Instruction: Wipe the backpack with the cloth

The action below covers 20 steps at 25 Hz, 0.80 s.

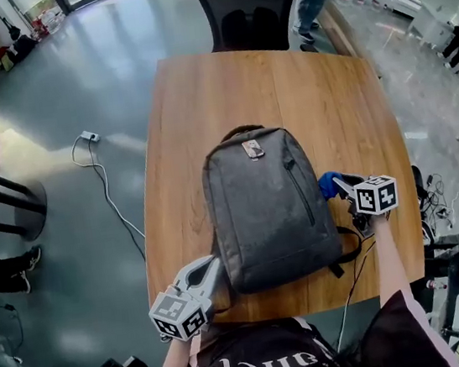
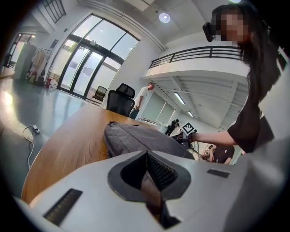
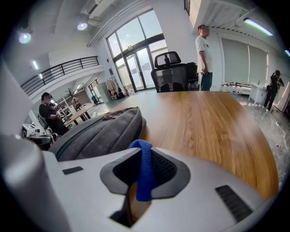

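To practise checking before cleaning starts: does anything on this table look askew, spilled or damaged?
Nothing spilled or damaged. The backpack lies flat on the table, with a black strap looping out at its near right corner. The right gripper holds the blue cloth beside it.

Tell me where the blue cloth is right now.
The blue cloth is pinched in the right gripper, at the head view's right, beside the right edge of the grey backpack.

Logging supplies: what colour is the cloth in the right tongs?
Bright blue; the cloth shows best in the right gripper view.
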Tool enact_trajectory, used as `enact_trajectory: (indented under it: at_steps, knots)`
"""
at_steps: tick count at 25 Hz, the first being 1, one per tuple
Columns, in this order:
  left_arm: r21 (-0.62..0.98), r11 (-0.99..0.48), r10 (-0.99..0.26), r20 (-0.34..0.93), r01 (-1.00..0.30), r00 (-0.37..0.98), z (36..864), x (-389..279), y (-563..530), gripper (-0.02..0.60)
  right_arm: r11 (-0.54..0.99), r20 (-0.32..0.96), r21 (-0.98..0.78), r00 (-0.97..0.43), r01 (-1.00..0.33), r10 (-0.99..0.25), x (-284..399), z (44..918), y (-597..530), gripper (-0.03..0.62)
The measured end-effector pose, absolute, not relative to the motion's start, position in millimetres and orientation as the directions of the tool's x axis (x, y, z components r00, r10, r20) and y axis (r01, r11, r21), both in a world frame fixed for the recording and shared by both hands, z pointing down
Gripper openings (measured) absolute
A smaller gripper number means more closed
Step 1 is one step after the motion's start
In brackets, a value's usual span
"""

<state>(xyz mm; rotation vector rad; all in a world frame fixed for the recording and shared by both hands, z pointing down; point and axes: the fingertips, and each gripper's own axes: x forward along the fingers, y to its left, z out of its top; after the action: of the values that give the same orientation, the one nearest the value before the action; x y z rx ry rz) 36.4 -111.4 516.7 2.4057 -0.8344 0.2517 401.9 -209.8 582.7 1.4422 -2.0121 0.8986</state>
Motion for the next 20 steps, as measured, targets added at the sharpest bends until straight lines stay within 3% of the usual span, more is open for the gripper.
enact_trajectory:
  at_steps: [13,20]
  knots:
    - [0.467,-0.632,-0.513,0.347,-0.619,0.785,544.6,16.5,-139.4,0.003,0.354,0.766,-0.153,-0.337,-0.923,-0.548,377.3,583.8,-315.7,0.063]
    - [0.474,-0.641,-0.483,0.363,-0.604,0.797,548.5,24.5,-131.3,0.003,0.350,0.783,-0.149,-0.326,-0.925,-0.530,383.9,571.3,-350.8,0.063]
